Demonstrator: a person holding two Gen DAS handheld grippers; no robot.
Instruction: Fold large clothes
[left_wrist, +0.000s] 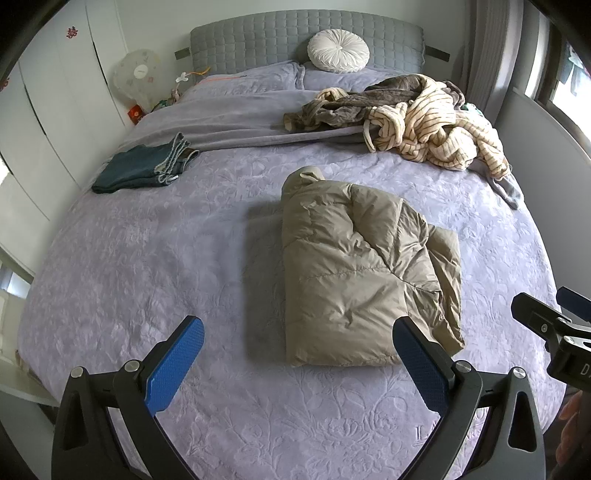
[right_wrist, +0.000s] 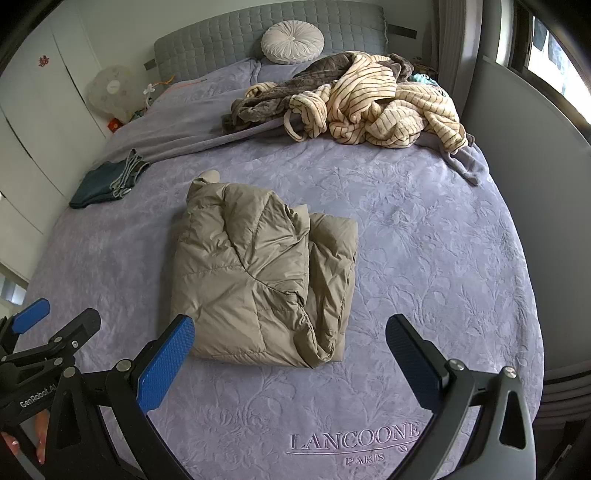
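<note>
A tan puffer jacket (left_wrist: 354, 273) (right_wrist: 258, 280) lies folded into a thick rectangle in the middle of the lilac bedspread (left_wrist: 147, 266) (right_wrist: 424, 258). My left gripper (left_wrist: 301, 363) hovers open above the near end of the bed, its right finger in front of the jacket's near right corner, holding nothing. My right gripper (right_wrist: 290, 362) is open too, just short of the jacket's near edge, empty. Each gripper shows at the edge of the other's view: the right gripper (left_wrist: 546, 321) at the far right and the left gripper (right_wrist: 55, 317) at the far left.
Folded dark jeans (left_wrist: 146, 168) (right_wrist: 107, 179) lie at the left edge of the bed. A heap of striped cream and brown fleece clothes (left_wrist: 417, 118) (right_wrist: 362, 103) fills the far right corner. A round white cushion (left_wrist: 338, 50) leans on the grey headboard. A fan (left_wrist: 135, 75) stands by the wardrobe.
</note>
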